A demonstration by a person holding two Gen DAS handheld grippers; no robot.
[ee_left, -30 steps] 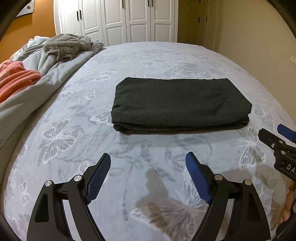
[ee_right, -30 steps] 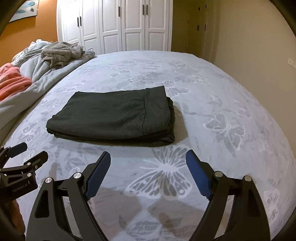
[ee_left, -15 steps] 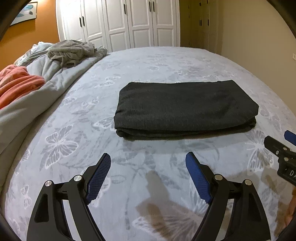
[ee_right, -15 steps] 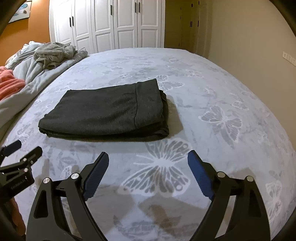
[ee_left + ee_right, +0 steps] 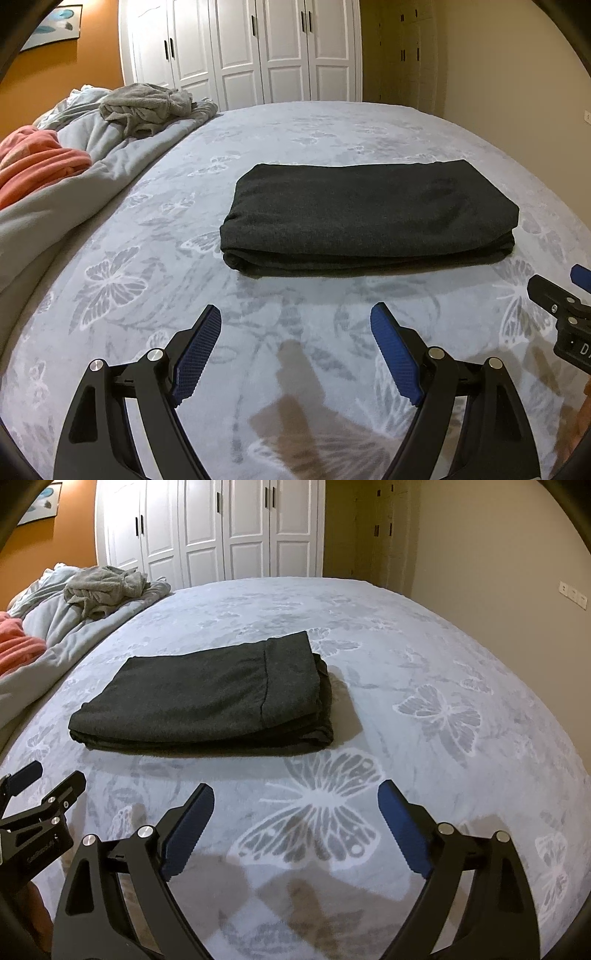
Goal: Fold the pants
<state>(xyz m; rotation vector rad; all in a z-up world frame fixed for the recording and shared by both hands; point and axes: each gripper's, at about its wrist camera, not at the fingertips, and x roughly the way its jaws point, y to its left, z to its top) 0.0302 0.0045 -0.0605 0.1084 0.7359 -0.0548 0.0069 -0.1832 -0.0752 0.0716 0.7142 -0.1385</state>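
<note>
Charcoal pants (image 5: 365,214) folded flat, squared on bed (image 5: 295,125); left claw (image 5: 295,347) and right claw (image 5: 295,823) agape, empty, clear, right just widened.

Home bdrm (bed (image 5: 332,122), wardrobe (image 5: 258,48))

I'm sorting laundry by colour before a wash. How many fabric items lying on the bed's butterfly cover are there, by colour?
Dark grey: 1, the folded pants
Light grey: 2, the crumpled garment and the quilt under it
Coral: 1, the bundled cloth
Total: 4
</note>
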